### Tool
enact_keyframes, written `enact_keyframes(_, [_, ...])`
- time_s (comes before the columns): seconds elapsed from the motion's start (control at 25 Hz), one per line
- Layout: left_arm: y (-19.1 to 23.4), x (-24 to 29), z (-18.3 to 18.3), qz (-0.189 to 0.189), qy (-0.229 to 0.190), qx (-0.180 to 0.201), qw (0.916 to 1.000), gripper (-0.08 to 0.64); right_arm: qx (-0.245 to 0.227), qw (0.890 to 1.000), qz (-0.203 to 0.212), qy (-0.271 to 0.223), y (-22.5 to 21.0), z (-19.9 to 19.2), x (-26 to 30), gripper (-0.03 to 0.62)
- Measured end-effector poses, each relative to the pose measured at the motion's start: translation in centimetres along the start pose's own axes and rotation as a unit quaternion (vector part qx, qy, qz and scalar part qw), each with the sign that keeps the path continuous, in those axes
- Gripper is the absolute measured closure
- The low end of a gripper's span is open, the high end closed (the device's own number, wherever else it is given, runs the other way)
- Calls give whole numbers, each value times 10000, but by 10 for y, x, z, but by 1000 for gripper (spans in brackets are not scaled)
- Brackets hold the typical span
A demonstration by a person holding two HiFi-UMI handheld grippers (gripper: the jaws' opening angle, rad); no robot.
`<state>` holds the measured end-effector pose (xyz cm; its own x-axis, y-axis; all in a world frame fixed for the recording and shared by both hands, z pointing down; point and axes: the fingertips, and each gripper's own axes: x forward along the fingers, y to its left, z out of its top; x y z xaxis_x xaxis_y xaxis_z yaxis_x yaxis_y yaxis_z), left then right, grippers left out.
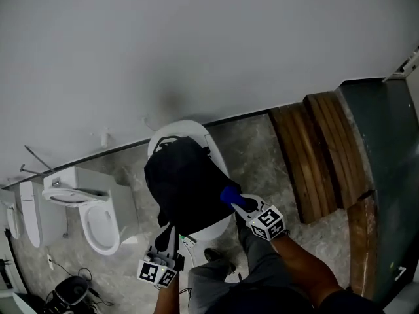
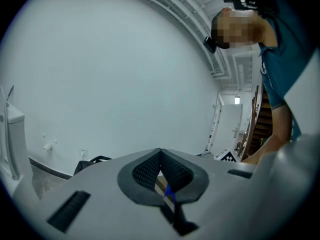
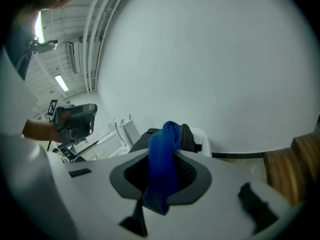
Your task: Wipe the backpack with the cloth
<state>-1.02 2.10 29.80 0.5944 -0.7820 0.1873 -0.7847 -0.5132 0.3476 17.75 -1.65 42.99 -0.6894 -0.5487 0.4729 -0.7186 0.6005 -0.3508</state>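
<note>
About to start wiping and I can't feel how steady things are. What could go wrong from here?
1. The backpack lies on a rounded white fixture; a sideways wipe may push it off.
2. The left hand-held gripper is shut near the backpack's lower edge, seemingly on nothing, so the bag may be unbraced.
3. The cloth is a narrow bunch in the right hand-held gripper; dragging could pull it out.

Person in teal shirt, with two grey handheld grippers

The left gripper [image 1: 169,235] and right gripper [image 1: 237,203] have pale grey shells, dark ribbed pads [image 2: 145,171] and a cube of black-and-white square markers [image 1: 157,272] each. The person wears a short-sleeved teal shirt [image 2: 280,69], grey trousers [image 1: 262,263] and a dark shoe [image 1: 213,255].
</note>
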Motion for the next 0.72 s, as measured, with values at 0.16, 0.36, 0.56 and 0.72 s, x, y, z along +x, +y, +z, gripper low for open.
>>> enact_keyframes(0.16, [45,52,-32,61,26,-126,9999,557,747,9964,97,-393,-70,-9,72,526])
enact_keyframes(0.36, [89,97,-65,-3,132,-67,9999,558,1612,9836,803,-74,-99,-81,142,528])
enact_keyframes(0.56, [102,126,-71,-165,428,428,9980,557,1981,9700,1404,-76,-89,-142,106,528])
enact_keyframes(0.72, [101,153,-76,-329,818,607,9943,558,1651,9651,1894,-741,-104,-63,161,528])
